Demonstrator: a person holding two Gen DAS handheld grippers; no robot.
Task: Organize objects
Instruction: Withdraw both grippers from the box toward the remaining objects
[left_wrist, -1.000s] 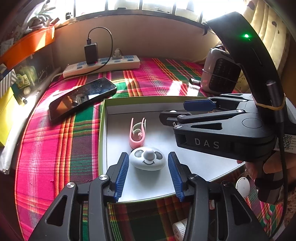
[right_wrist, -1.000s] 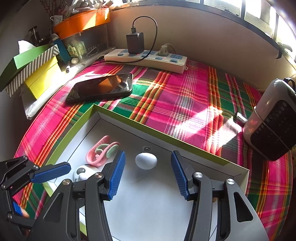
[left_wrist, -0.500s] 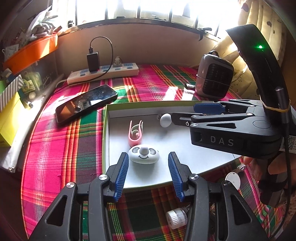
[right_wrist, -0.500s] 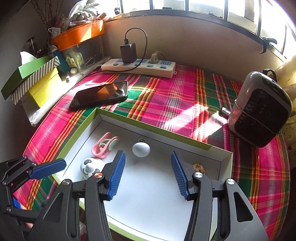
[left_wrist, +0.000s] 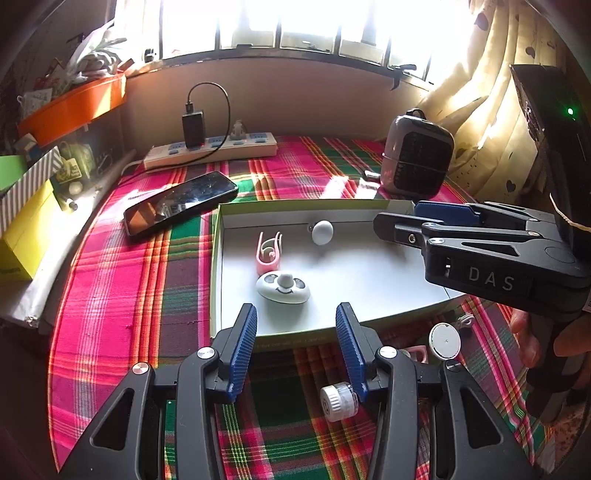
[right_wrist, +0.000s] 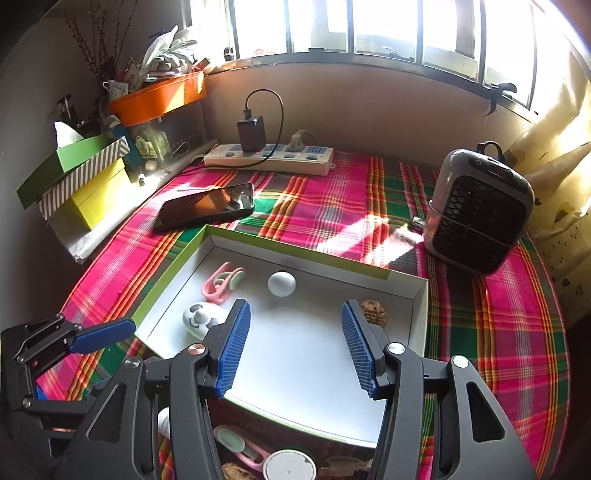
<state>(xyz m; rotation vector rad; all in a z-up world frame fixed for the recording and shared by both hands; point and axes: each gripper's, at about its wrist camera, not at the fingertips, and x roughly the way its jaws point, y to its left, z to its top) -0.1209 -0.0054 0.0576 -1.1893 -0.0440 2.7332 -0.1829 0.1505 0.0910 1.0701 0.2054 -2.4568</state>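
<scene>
Inside the white tray (left_wrist: 369, 280), toward its left edge, lie a pink clip (left_wrist: 269, 251) and a panda-faced piece (left_wrist: 283, 287) just beside it, with a white ball (left_wrist: 322, 232) at the far wall and a brown nut-like thing (right_wrist: 373, 312) by the right wall. Both hand-held grippers hang above with jaws apart and nothing between them: the left hand-held gripper (left_wrist: 295, 347) over the tray's near edge, the right hand-held gripper (right_wrist: 291, 343) over its bare middle. Sorting looks partly done: a small capped vial (left_wrist: 338, 400), a white disc (left_wrist: 445, 341) and another pink clip (right_wrist: 240, 446) wait on the plaid-covered surface (left_wrist: 129, 295) before the near edge.
</scene>
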